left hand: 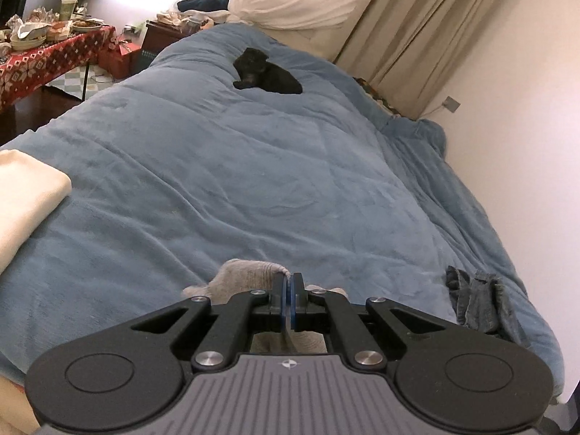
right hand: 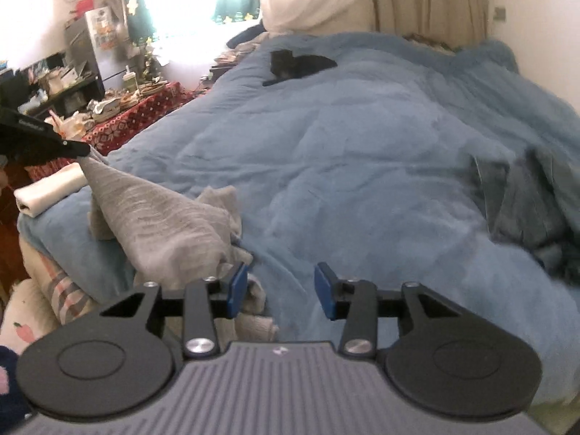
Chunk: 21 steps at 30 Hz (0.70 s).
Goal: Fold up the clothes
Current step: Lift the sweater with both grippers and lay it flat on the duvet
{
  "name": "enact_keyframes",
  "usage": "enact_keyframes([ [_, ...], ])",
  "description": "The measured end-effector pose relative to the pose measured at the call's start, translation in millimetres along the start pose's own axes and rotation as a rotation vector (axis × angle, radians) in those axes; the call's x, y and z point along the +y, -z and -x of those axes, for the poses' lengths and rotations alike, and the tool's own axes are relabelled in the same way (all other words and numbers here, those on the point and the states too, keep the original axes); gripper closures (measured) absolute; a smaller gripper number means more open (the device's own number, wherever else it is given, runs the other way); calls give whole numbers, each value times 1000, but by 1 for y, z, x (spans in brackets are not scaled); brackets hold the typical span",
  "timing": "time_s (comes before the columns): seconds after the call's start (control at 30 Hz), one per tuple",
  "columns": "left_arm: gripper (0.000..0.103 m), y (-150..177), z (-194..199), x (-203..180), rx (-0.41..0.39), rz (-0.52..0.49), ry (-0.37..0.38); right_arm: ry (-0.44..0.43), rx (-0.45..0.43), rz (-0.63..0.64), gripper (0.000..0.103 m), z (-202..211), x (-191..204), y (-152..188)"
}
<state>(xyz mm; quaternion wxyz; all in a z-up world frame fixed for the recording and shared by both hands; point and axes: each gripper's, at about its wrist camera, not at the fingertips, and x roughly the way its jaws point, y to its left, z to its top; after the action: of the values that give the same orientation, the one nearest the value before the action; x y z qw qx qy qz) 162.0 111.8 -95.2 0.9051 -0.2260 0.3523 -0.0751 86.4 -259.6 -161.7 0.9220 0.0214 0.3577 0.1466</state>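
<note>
At the far left of the left wrist view, a folded cream cloth (left hand: pixel 25 195) lies on the near corner of the bed's blue plush blanket (left hand: pixel 253 166); the right wrist view shows it from the side as a flat folded stack (right hand: pixel 50 190) at the bed's edge. Beyond it stands a tabletop with a red patterned cover (left hand: pixel 47 61), crowded with dishes. Only the right wrist view takes in the dark shelving and small fridge (right hand: pixel 90 36) behind.

The left gripper (left hand: pixel 289 290) has its blue-padded fingers pressed together, pinching an edge of the grey knit garment (left hand: pixel 246 279), which bunches just in front of and under them. In the right wrist view that gripper (right hand: pixel 78 150) enters from the left edge and the grey garment (right hand: pixel 159 217) hangs from its tip in a taut slope down to the blanket, a shape the left view hides.

The right gripper (right hand: pixel 281 286) has its fingers spread with nothing between them; the grey garment's lower folds lie just beside the left finger (right hand: pixel 237 286).

Mid-bed, far back, a black cat (left hand: pixel 266 74) lies on the blanket. At the right, crumpled blue denim clothing (left hand: pixel 482 301) rests near the bed's edge, blurred in the right wrist view (right hand: pixel 525 203).
</note>
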Motion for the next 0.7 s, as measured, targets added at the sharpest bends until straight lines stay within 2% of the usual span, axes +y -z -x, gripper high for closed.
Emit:
enact_keyframes([
  [0.1,101,1,1,-1,2,-4,6,-64,12,30,57,5,11,15],
  [0.2,101,2,3,0,5,-11,9,-102,66,92,59,-4,35,34],
  [0.27,101,2,4,1,5,-12,8,-93,104,130,59,-13,54,49],
  [0.37,101,1,5,2,7,-7,8,-80,137,125,59,-30,60,62],
  [0.4,101,1,5,2,8,-6,8,-67,147,130,63,-37,61,65],
  [0.43,101,1,5,1,7,-7,6,-56,153,136,89,-46,61,68],
  [0.47,101,1,5,1,6,-9,3,-50,170,130,101,-52,59,68],
  [0.6,101,-6,6,-1,-7,-13,-12,-12,120,118,100,-50,52,51],
  [0.7,101,-27,2,0,-11,11,4,41,35,147,100,-39,42,9],
])
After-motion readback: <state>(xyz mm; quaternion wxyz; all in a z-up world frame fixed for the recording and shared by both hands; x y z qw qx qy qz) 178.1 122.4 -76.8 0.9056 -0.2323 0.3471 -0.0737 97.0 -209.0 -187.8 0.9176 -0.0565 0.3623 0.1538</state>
